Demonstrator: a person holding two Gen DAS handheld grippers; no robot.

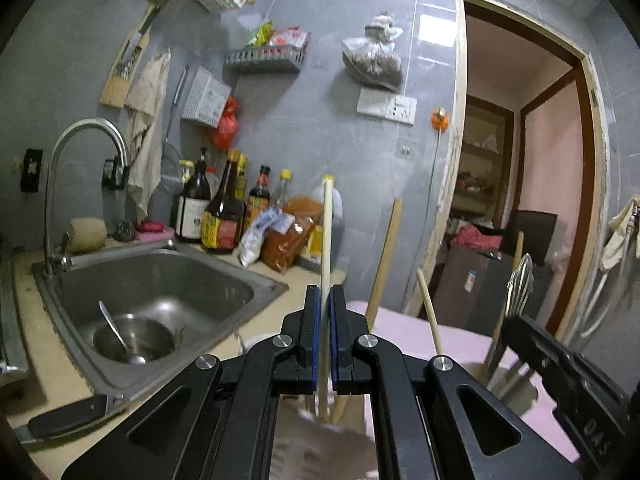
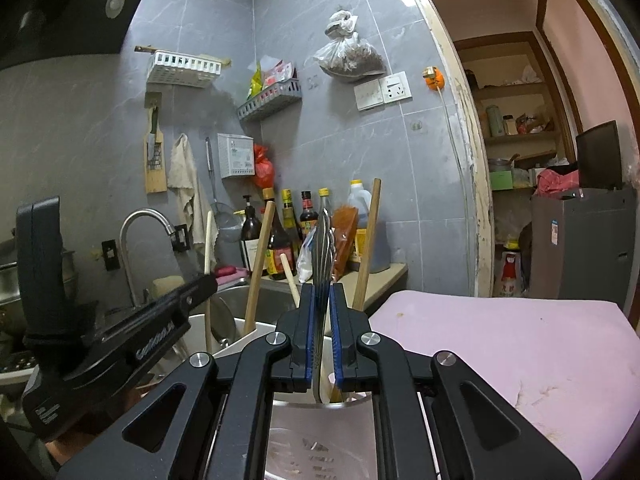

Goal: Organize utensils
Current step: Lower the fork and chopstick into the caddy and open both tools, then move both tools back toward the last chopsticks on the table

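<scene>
My left tongs (image 1: 325, 300) are clamped on an upright pale chopstick (image 1: 327, 232). My right tongs (image 2: 322, 300) grip the metal forks (image 2: 322, 248) edge-on. Both utensils stand in the white holder (image 2: 256, 330) below, beside wooden sticks (image 2: 259, 264). Behind lie the steel sink (image 1: 160, 280), its bowl and spoon (image 1: 120, 336), sauce bottles (image 1: 224, 208) on the tabletop (image 1: 60, 380).

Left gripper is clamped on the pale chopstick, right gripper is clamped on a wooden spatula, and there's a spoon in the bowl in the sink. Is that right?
Not quite. The right gripper is shut on metal utensils, seemingly spoons or forks, not a wooden spatula; the right wrist view shows this. The rest holds: the left gripper is clamped on the pale chopstick, and a spoon lies in the bowl in the sink.
</scene>
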